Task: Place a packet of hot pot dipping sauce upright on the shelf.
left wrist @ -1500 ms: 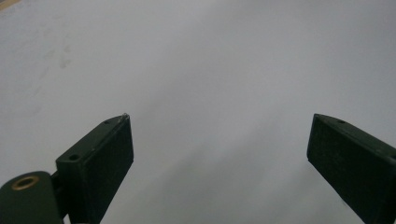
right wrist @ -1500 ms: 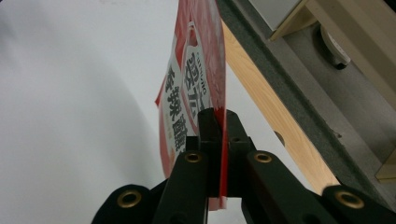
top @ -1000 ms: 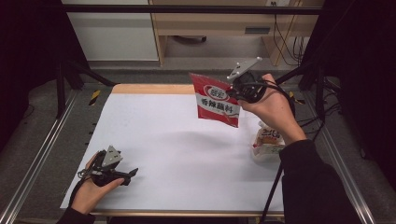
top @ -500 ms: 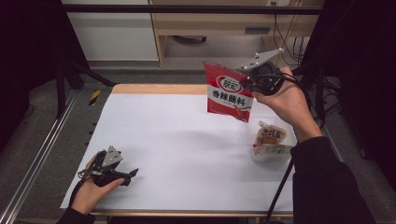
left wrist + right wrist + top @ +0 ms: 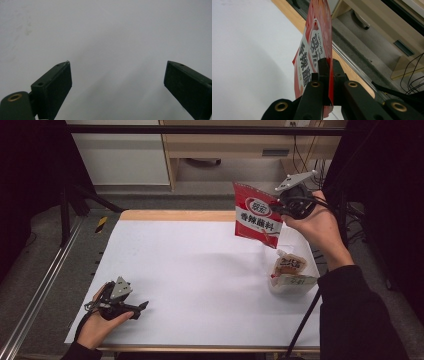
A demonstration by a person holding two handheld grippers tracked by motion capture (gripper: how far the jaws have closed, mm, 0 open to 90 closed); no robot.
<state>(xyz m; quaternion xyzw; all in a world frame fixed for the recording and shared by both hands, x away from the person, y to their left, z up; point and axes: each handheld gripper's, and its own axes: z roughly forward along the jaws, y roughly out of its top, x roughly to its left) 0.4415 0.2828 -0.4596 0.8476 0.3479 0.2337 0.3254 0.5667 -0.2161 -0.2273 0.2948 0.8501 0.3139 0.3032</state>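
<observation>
Rightward went the red packet (image 5: 258, 215), pinched between the right gripper (image 5: 283, 210) fingers; left gripper (image 5: 142, 306) fingers gape wide.

The packet (image 5: 257, 215) is red, with a white oval logo panel near its top and a white band bearing dark characters across its middle; the right gripper view shows the same red edge and white label (image 5: 312, 60). The pouch (image 5: 289, 270) beneath it is translucent with an orange-brown label, and the table surface (image 5: 200, 270) is plain white with a light wooden strip along its far edge. Both grippers, left (image 5: 135, 309) and right (image 5: 278, 207), are black with brass-coloured inserts, each topped by a grey plate.
</observation>
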